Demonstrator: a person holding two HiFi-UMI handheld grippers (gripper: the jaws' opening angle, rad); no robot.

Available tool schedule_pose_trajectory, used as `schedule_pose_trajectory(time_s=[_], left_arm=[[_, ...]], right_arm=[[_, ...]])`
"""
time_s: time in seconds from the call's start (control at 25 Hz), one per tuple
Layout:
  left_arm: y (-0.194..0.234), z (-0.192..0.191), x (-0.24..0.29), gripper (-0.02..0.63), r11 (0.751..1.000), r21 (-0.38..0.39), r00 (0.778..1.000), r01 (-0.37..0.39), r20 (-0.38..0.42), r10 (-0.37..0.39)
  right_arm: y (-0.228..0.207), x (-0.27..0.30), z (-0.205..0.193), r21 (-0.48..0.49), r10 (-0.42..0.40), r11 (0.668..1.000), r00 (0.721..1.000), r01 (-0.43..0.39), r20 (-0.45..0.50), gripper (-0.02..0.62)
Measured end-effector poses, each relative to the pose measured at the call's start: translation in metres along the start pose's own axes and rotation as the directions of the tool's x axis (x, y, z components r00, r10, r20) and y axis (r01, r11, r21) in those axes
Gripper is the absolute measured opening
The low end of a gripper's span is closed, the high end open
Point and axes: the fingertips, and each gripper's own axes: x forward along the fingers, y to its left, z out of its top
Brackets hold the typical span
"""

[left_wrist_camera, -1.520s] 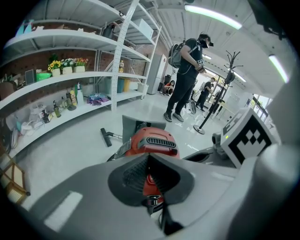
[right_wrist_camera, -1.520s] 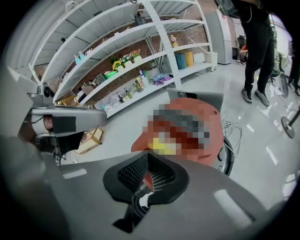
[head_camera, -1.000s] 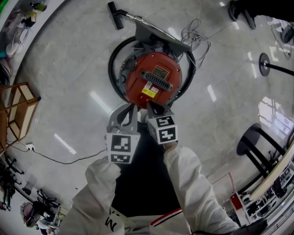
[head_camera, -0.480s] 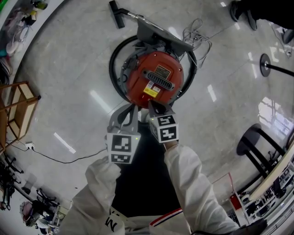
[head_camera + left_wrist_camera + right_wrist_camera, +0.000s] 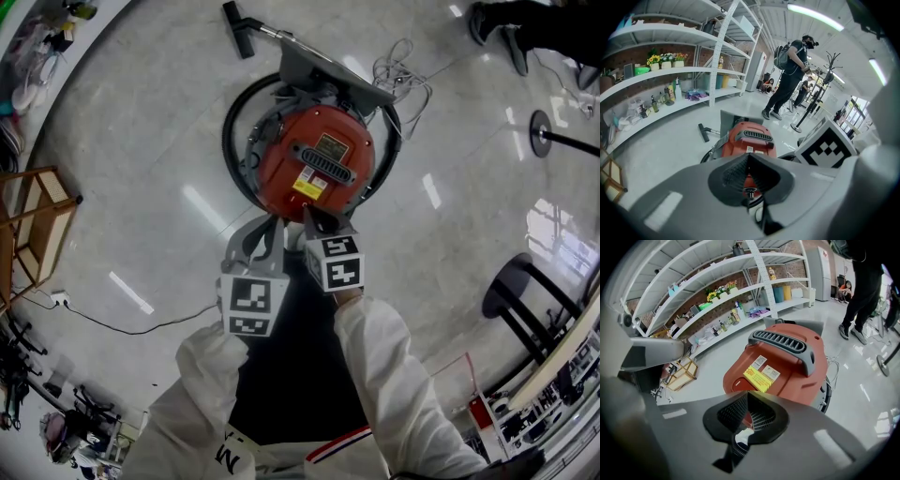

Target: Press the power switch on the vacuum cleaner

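In the head view the vacuum cleaner [image 5: 314, 161] is seen on the floor just ahead of the right gripper [image 5: 315, 217]; in the left gripper view the left gripper [image 5: 748, 157] is shown with jaws closed on nothing; in the right gripper view closed, empty jaws are aimed near an oval button [image 5: 737, 383], judged to be the switch, which could be missed by a glancing push.

Left tongs [image 5: 270, 223], right tongs [image 5: 307, 213], both closed, adjacent

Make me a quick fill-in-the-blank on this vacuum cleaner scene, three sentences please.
The vacuum cleaner on the floor has a ___ body. The sticker on its top, nearest the right claw, is ___. The hose curving round it is ___.
Missing words: red; yellow; black.
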Motion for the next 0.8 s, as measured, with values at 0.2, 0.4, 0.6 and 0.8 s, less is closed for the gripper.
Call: schedule_pose_trajectory(time_s=[0.2,0.4,0.6,0.8], left_arm=[[0.0005,-0.0021,-0.0005,0.000,1.000,-0.002,1.000,-0.002,-0.004,0.002],[0.0022,-0.0020,0.0004,0.000,1.000,-0.007,1.000,-0.004,-0.003,0.004],[0.0035,-0.0047,0.0005,0.000,1.000,-0.012,1.000,-0.006,-0.009,0.006],[0.0004,-0.0025,0.0028,0.000,1.000,-0.011,1.000,-0.002,-0.008,0.002]], right_arm=[[-0.0027,0.0012,-0.0029,0.000,-0.008,1.000,1.000,0.008,-0.010,0.003],[-0.0077,0.0042,-0.0059,-0.009,-0.032,0.999,0.999,0.032,-0.009,0.002],[-0.0049,0.0038,-0.0050,-0.001,-0.017,1.000,1.000,0.017,-0.012,0.002],[-0.0071,0.0050,-0.0048,-0.005,-0.019,1.000,1.000,0.019,-0.010,0.002]])
